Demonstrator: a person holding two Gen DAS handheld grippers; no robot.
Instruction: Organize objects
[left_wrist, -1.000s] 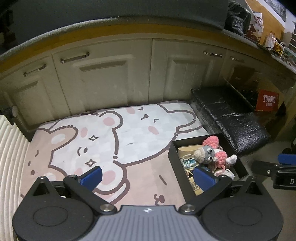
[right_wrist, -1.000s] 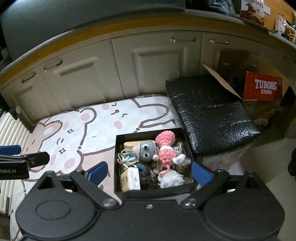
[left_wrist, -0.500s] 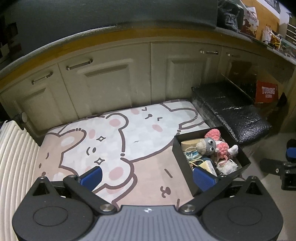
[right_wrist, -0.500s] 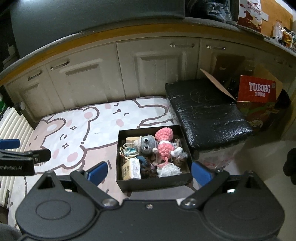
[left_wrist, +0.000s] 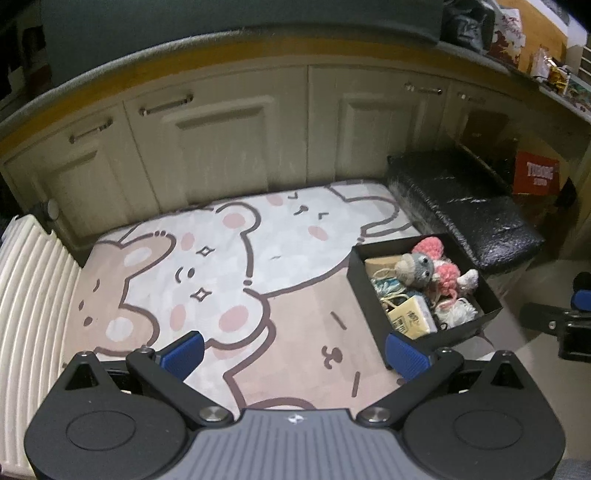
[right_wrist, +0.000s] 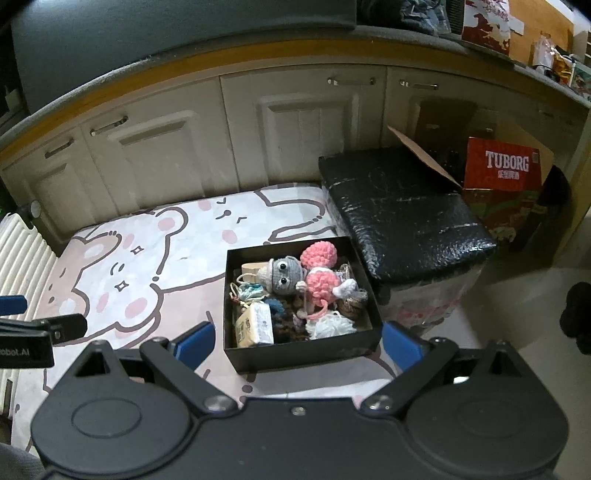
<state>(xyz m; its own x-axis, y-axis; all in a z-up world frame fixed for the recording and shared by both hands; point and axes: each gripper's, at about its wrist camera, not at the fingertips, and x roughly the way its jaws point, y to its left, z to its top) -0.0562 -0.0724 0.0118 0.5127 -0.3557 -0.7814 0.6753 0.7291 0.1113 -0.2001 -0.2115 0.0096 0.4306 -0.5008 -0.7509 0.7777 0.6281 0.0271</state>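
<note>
Both grippers have pulled back from the box (right_wrist: 301, 350). Left gripper (left_wrist: 293, 352) and right gripper (right_wrist: 297, 339) hover spread wide, empty, above the mat (left_wrist: 221, 258).

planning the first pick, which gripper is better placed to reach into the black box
Right. The right gripper is open and centred on the black box; the left gripper faces the bear mat, with the box off to its side.
</note>
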